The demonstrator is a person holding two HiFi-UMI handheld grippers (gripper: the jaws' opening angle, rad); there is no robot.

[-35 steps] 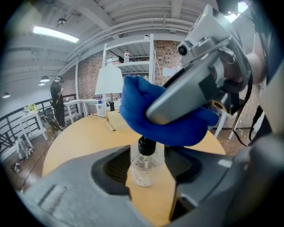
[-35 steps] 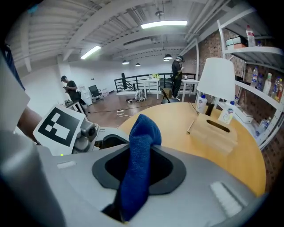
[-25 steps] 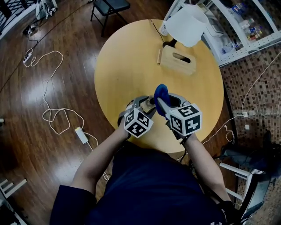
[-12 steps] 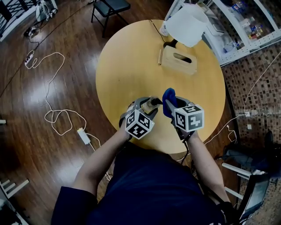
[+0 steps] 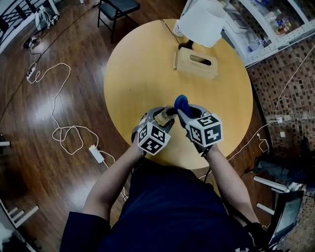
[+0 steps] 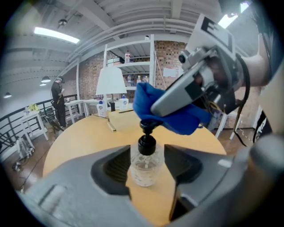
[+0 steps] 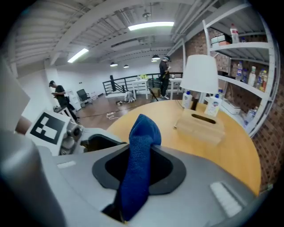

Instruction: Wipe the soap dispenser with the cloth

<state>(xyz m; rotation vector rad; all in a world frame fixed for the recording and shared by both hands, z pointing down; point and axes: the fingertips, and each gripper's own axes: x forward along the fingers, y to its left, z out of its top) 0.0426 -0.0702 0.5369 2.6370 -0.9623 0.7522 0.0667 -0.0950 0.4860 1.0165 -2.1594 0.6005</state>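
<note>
We clamp left gripper [image 6: 144, 168] on soap dispenser [image 6: 143, 158] glass body, lower centre of head view, to steady it. Right gripper [image 7: 137, 179] pinches blue cloth [image 7: 141, 150]; free fold sits at pump head, ready for wiping.

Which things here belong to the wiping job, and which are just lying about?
Job: dispenser, cloth.
Lying about: lamp, tissue box, chair, floor cables.

Bright, even indoor light from ceiling strips [image 7: 151, 25] — soft glare on the floor [image 5: 42, 106], faint shadows on the table [image 5: 142, 74] — while both gripper views bow at dark edges and the left gripper [image 6: 146, 165] blurs up close.
</note>
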